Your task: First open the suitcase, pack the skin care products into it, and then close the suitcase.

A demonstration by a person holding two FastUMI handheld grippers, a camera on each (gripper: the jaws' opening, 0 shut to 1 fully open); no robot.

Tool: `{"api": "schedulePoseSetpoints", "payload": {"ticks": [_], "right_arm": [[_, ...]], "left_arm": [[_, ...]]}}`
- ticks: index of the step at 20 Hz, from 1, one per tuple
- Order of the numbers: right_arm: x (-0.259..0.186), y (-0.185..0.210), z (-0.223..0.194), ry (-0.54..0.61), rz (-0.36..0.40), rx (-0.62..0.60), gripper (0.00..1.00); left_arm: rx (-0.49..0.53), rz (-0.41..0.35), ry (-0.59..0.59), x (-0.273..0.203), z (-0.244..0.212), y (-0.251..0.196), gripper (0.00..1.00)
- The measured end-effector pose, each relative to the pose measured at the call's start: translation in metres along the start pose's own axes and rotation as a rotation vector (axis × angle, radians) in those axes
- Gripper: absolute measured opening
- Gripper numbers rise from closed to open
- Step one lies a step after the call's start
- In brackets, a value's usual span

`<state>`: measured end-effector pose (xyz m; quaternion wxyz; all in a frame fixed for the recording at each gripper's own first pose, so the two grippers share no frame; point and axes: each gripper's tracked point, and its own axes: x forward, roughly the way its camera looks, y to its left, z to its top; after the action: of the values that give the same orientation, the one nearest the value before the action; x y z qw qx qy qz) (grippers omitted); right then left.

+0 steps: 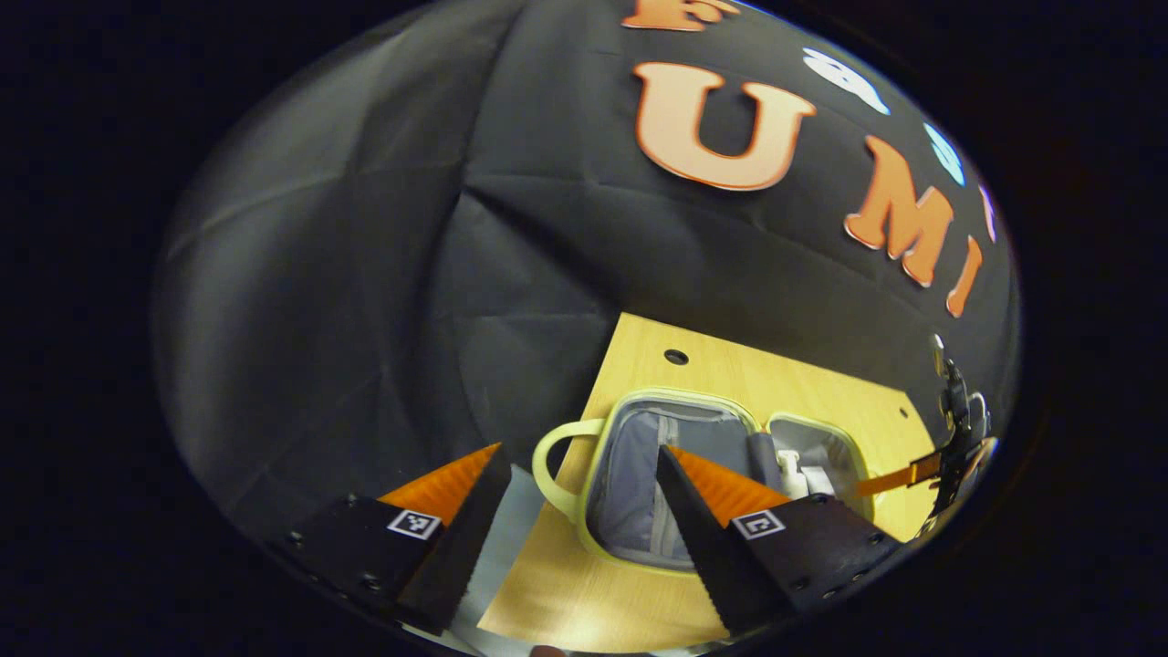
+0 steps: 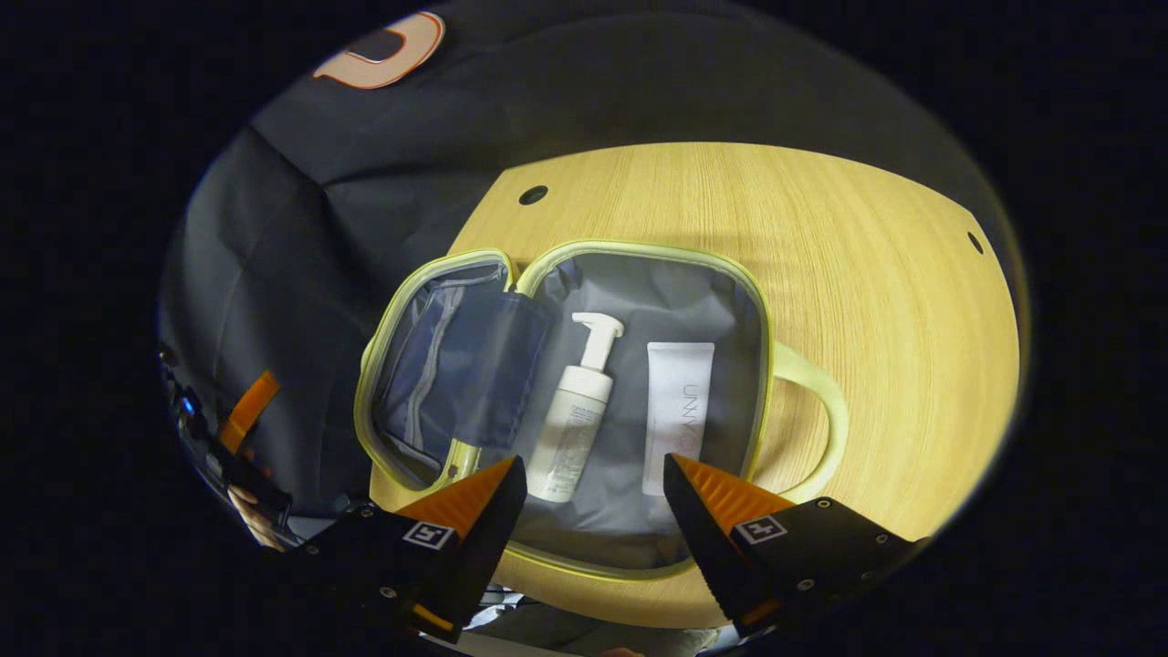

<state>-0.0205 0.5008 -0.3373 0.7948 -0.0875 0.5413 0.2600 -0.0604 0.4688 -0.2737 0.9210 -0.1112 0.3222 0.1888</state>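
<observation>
right gripper: fingers spread apart, holding nothing, poised above the near edge of the open suitcase. inside its right half, a pump bottle and a tube lie side by side on the grey lining. left gripper: fingers also spread, empty, above the suitcase's handle end. the suitcase rests on the wooden table.

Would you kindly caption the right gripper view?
Open right gripper above open yellow-green suitcase holding white pump bottle and tube.
</observation>
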Motion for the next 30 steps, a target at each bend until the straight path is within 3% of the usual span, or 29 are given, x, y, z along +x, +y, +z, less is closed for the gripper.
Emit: {"api": "schedulePoseSetpoints", "payload": {"ticks": [5,8,16,20,25,30], "right_arm": [[-0.042,0.008,0.021,-0.186,0.03,0.002,0.96],[-0.069,-0.005,0.026,-0.288,-0.024,-0.014,0.96],[-0.087,-0.019,0.002,-0.303,-0.097,0.044,0.95],[-0.089,-0.024,-0.003,-0.294,-0.099,0.054,0.96],[-0.103,-0.036,0.012,-0.363,-0.096,0.053,0.95],[-0.135,-0.05,0.042,-0.486,-0.097,0.006,0.96]], "left_arm": [[-0.213,-0.118,0.123,0.062,-0.042,0.043,0.99],[-0.331,-0.193,0.165,0.096,-0.053,0.043,0.98],[-0.464,-0.281,0.229,0.146,-0.084,0.039,0.95],[-0.521,-0.235,0.212,0.142,-0.077,0.045,0.13],[-0.302,-0.18,0.152,0.116,-0.04,0.017,0.08],[-0.216,-0.256,0.046,0.038,0.042,-0.036,0.07]]}}
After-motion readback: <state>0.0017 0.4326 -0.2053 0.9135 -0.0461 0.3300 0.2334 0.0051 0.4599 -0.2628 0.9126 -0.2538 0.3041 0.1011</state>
